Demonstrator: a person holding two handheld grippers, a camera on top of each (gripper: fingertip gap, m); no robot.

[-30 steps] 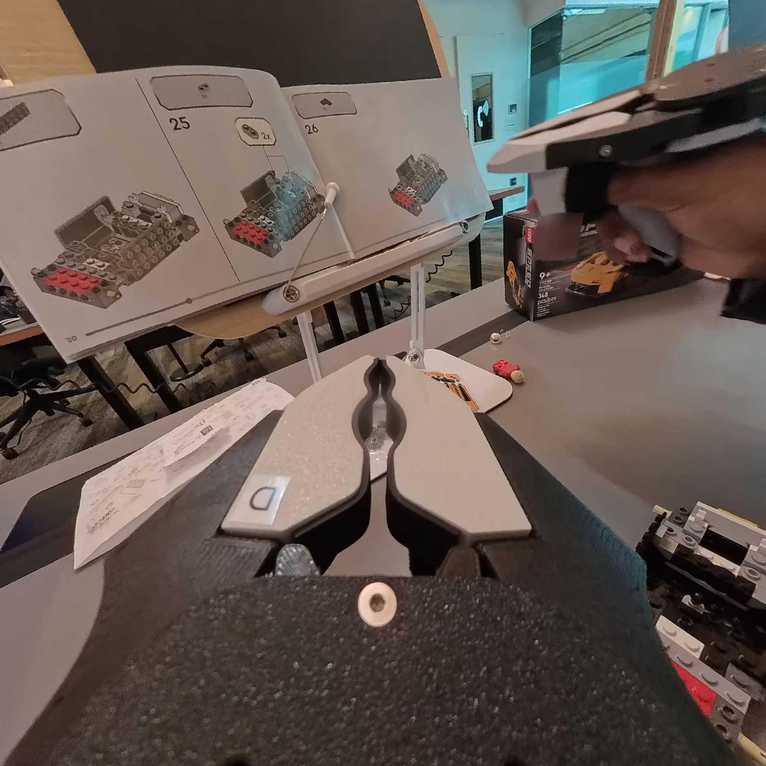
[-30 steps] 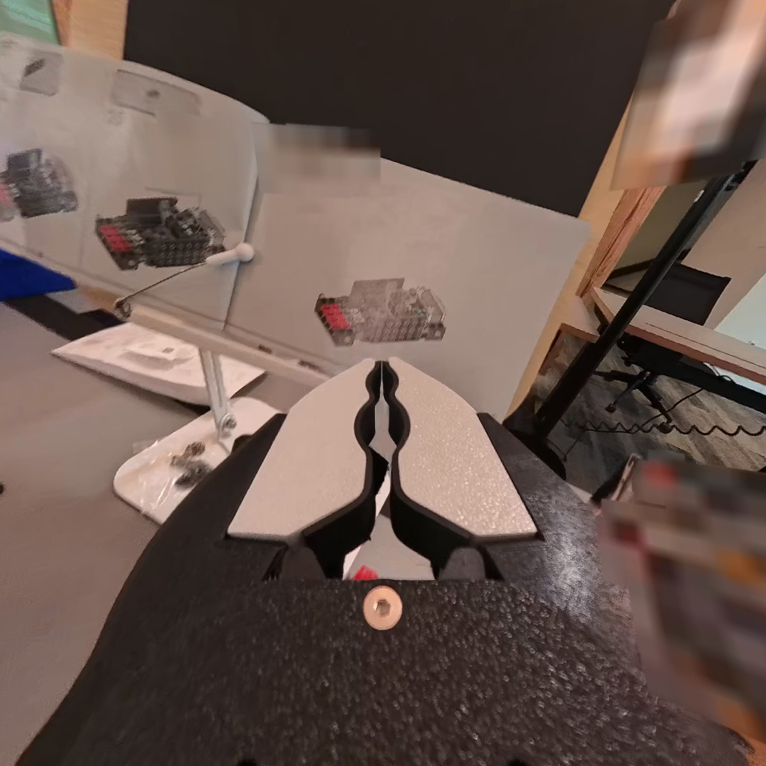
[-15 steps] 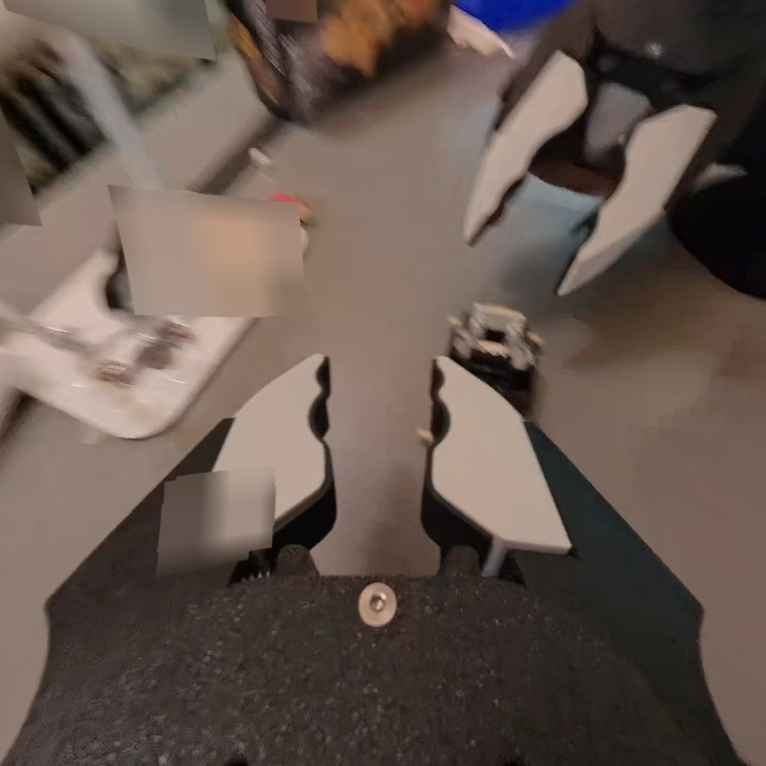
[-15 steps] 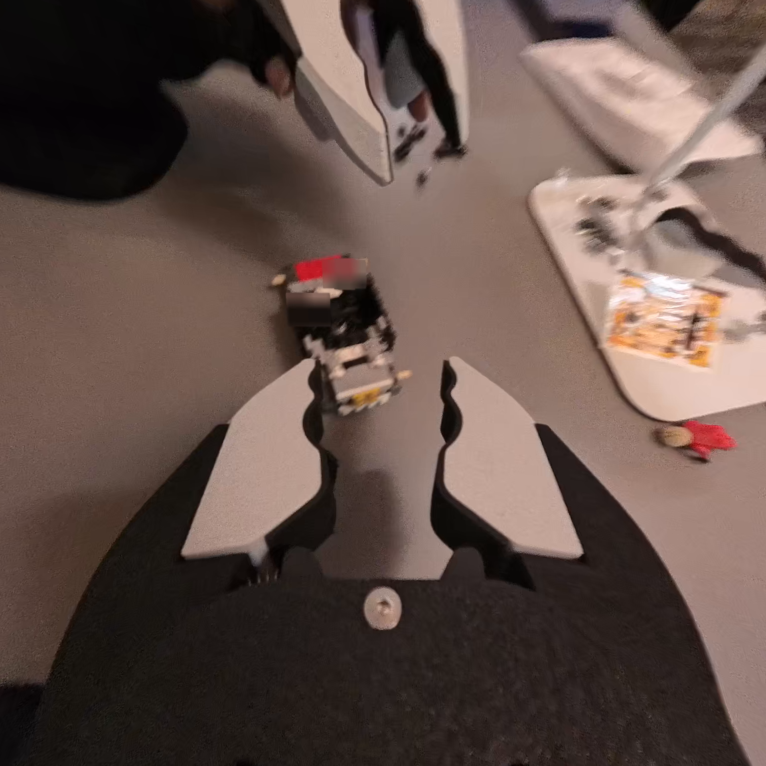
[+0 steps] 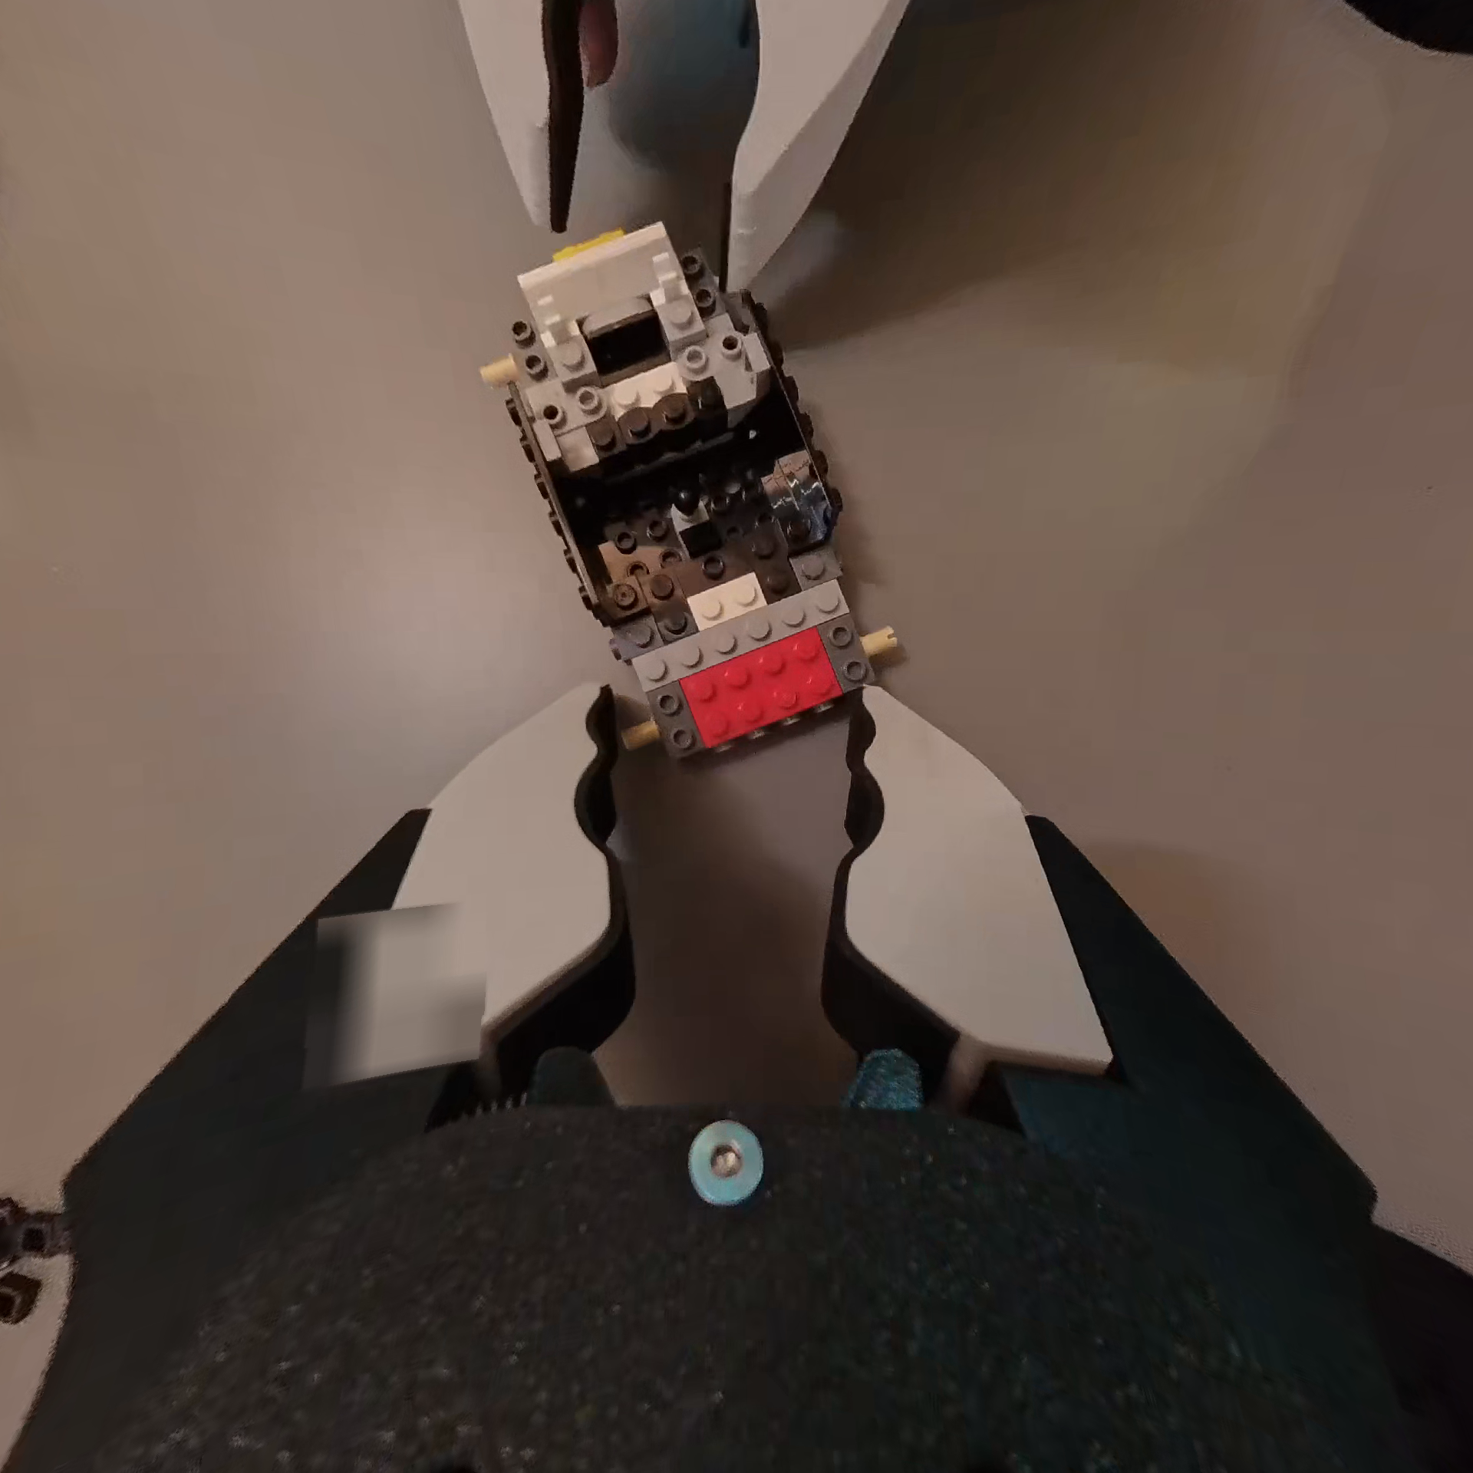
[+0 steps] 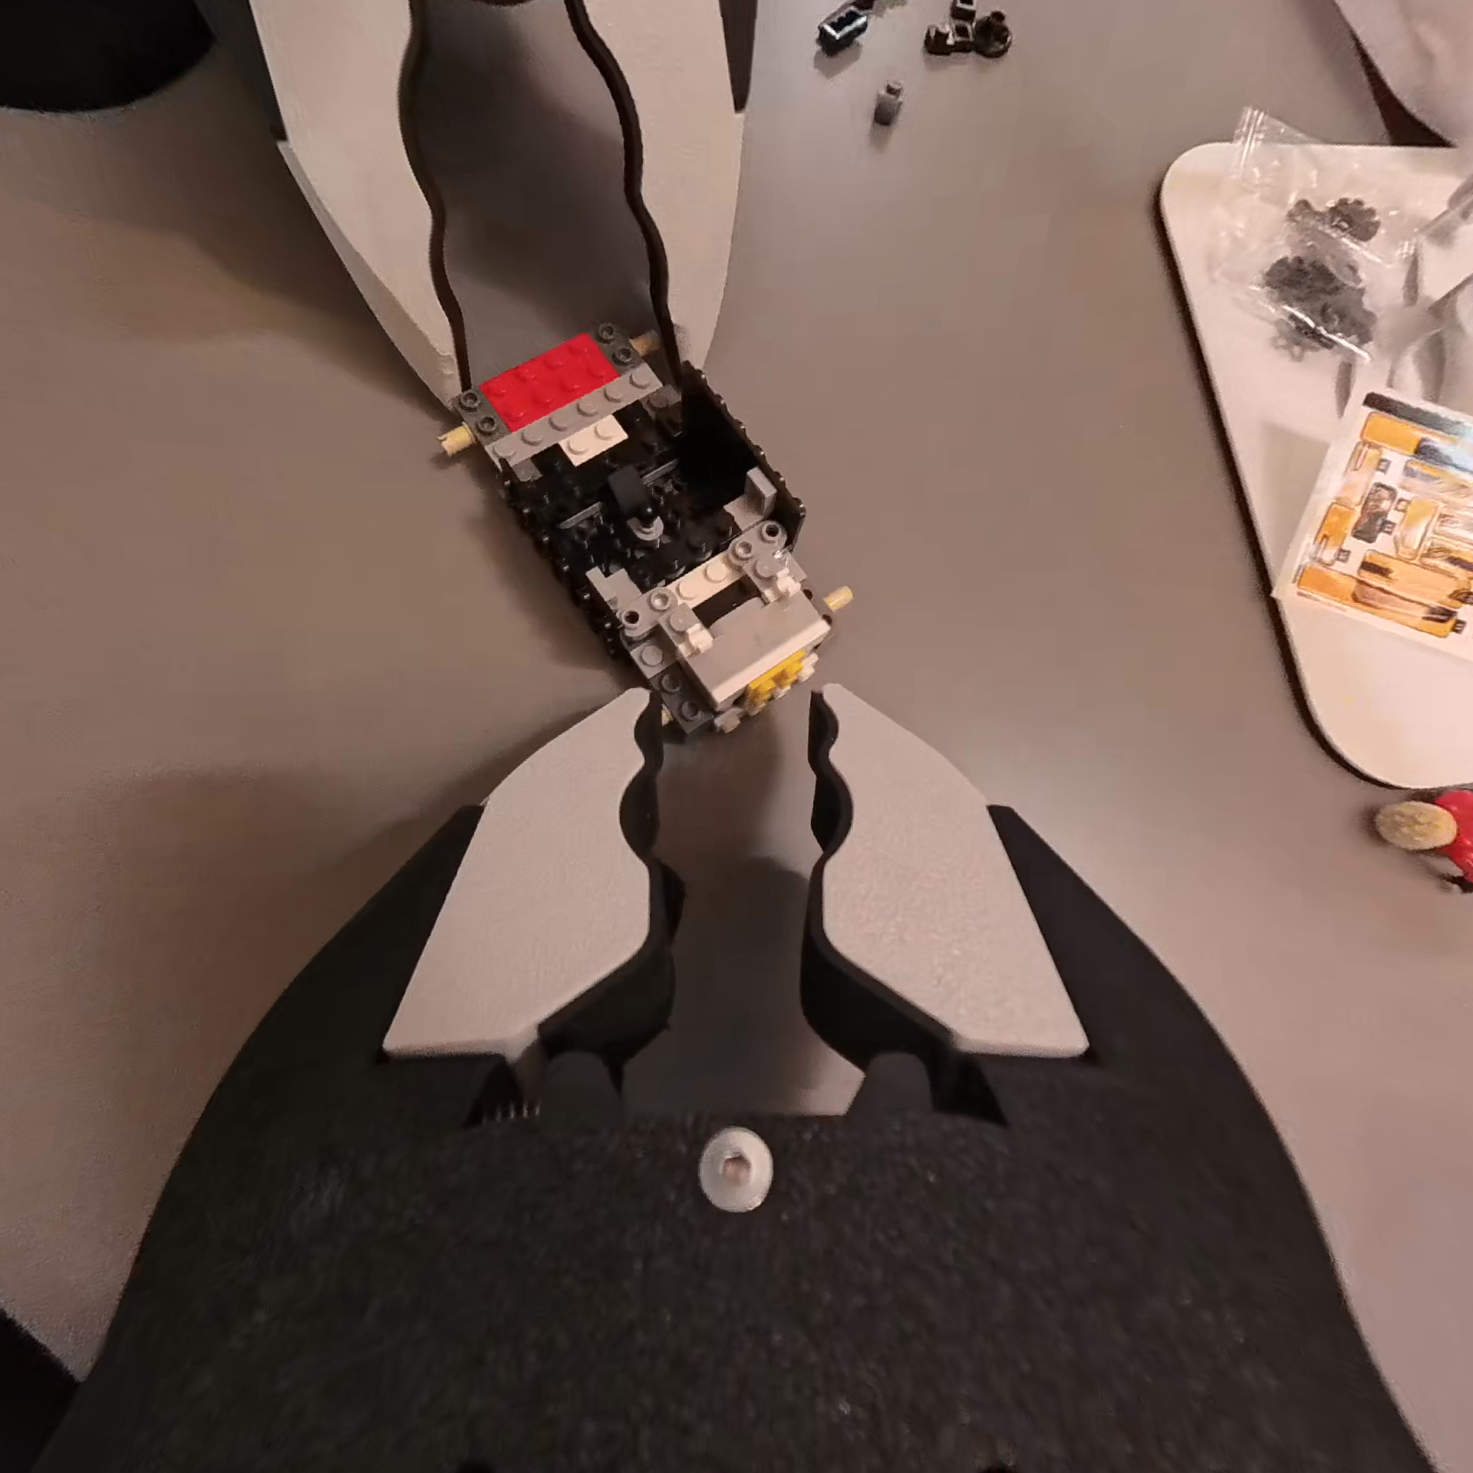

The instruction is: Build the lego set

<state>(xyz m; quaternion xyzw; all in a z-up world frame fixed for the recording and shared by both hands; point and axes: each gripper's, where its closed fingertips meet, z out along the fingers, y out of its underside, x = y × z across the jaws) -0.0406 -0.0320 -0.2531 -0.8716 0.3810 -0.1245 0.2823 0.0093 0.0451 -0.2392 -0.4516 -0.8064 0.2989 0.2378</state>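
Half-built car (image 6: 638,526) lies mid-table (image 6: 239,558), chassis and red plate on, wheels and body left. Left gripper (image 5: 729,709) and right gripper (image 6: 729,705) both spread wide, empty, flanking its ends. Loose parts (image 6: 893,48) far right.

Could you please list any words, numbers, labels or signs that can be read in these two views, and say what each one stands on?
Orange-and-black printed sticker sheet on the rounded white stand base: its print is too small and blurred to read.
Partly built black, grey and red lego car: no writing visible.
Clear plastic bag of dark parts: no writing visible.
Nothing else bears legible text.
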